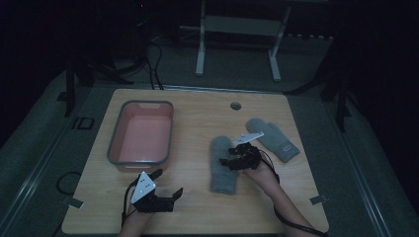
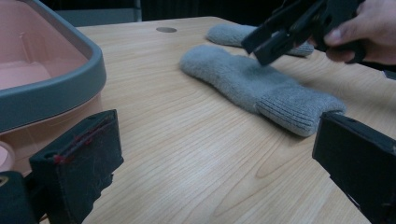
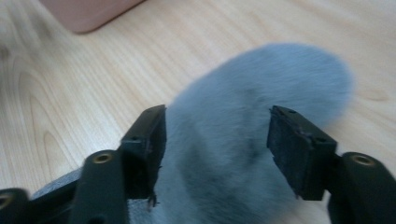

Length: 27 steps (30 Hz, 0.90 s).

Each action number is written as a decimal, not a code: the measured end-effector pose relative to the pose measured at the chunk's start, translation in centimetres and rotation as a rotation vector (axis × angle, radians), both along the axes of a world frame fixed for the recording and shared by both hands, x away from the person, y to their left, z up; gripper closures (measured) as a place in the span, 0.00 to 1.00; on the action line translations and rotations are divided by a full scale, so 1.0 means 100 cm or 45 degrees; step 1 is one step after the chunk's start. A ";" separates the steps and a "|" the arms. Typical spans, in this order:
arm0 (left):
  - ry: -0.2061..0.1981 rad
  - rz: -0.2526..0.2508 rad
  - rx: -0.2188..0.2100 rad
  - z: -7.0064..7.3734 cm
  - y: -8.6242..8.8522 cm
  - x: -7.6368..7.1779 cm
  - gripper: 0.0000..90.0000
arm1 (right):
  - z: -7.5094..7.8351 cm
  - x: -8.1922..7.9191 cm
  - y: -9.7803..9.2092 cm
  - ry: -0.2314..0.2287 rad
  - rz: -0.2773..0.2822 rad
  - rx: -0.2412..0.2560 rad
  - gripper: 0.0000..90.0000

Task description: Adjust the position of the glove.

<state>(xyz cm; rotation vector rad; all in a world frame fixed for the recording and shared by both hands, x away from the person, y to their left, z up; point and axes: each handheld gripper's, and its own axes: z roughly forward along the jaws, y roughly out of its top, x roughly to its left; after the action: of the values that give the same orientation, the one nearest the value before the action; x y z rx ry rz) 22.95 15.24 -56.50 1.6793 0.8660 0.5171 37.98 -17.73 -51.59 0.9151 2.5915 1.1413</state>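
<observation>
Two grey knit mittens lie on the wooden table. The nearer mitten [image 1: 221,165] [image 2: 261,88] [image 3: 243,140] lies lengthwise in the middle, and the second mitten [image 1: 272,138] [image 2: 233,33] rests to its right, farther back. My right gripper [image 1: 228,155] [image 3: 217,144] hovers open just over the nearer mitten, its jaws straddling the fabric without closing. Seen from the left gripper view, the right gripper [image 2: 268,39] hangs above that mitten. My left gripper [image 1: 168,184] [image 2: 210,154] stands open near the front left of the table, empty, pointing toward the mittens.
A pink tub with a grey rim [image 1: 141,132] [image 2: 56,88] sits on the left half of the table, empty. A small round hole [image 1: 235,105] [image 2: 166,30] marks the table's far edge. A metal frame [image 1: 237,39] stands on the floor beyond.
</observation>
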 end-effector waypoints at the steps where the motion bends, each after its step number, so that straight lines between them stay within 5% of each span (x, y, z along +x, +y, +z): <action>1: 0.000 0.001 -0.001 0.000 0.000 0.000 0.02 | 0.002 0.000 -0.003 -0.008 -0.018 0.005 0.31; 5: 0.004 0.001 -0.008 0.000 0.000 0.000 0.02 | 0.016 0.005 -0.023 -0.090 -0.109 0.004 0.22; 10: 0.008 -0.001 -0.010 0.000 0.000 0.000 0.02 | 0.030 0.020 -0.059 -0.142 -0.224 -0.010 0.26; 14: 0.020 -0.003 -0.011 0.000 0.000 0.001 0.02 | 0.034 0.035 -0.091 -0.066 -0.257 0.049 0.33; 19: 0.018 -0.008 -0.016 0.000 -0.001 0.000 0.02 | 0.028 0.043 -0.119 -0.105 -0.301 0.002 0.38; 22: 0.020 -0.008 -0.017 0.000 -0.002 0.000 0.02 | 0.022 0.048 -0.129 -0.076 -0.324 -0.072 0.38; 27: 0.023 -0.007 -0.020 0.000 -0.002 0.000 0.02 | 0.014 0.057 -0.143 -0.074 -0.328 -0.094 0.41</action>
<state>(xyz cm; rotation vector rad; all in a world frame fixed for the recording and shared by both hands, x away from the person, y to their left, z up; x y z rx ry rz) 22.96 15.07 -56.55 1.6738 0.8756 0.4909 43.69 -32.04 -50.23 1.1400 2.3675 0.9814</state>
